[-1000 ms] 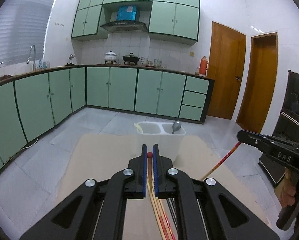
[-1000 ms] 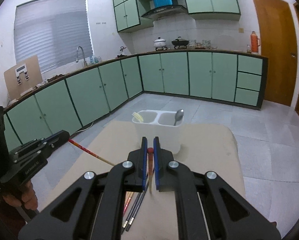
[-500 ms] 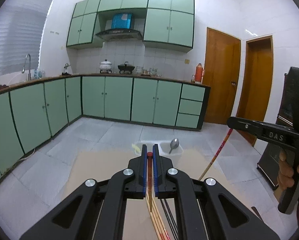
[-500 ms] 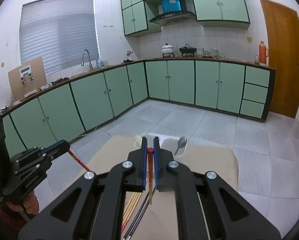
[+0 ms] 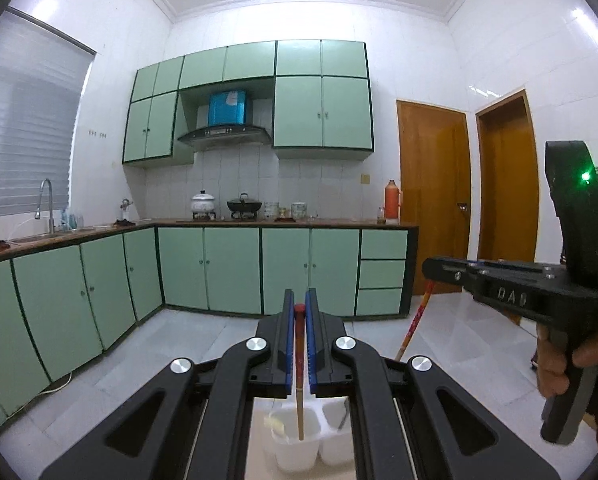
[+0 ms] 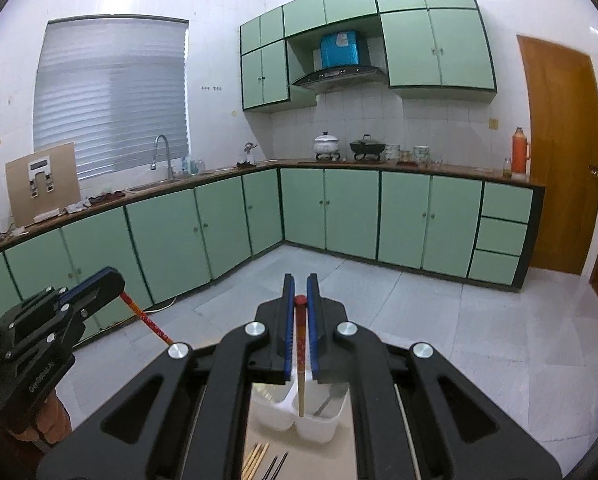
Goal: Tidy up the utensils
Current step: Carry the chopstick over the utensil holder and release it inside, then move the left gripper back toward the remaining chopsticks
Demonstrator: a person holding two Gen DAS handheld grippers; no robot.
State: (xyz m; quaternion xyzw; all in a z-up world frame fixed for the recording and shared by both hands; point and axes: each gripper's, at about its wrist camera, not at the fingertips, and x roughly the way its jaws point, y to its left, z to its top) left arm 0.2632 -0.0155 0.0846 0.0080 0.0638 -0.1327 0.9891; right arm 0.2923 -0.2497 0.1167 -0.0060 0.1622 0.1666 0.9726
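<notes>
Left gripper [image 5: 298,346]: I had it clamped on a red-topped chopstick [image 5: 299,364].
Right gripper [image 6: 299,332]: clamped on another chopstick [image 6: 300,356].
Holder [image 6: 299,420]: white, two compartments, below both hanging tips.
Table [image 6: 339,456]: loose chopsticks [image 6: 255,458] lay nearer me.

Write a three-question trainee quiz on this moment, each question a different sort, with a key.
1. True or false: each claw, left and right, grips one red-tipped chopstick.
2. Which lies on the table in front of the white holder in the right wrist view? A) forks B) loose chopsticks C) a knife
3. Fill in: the holder has ___ compartments.

Key: 1 true; 2 B; 3 two
</notes>
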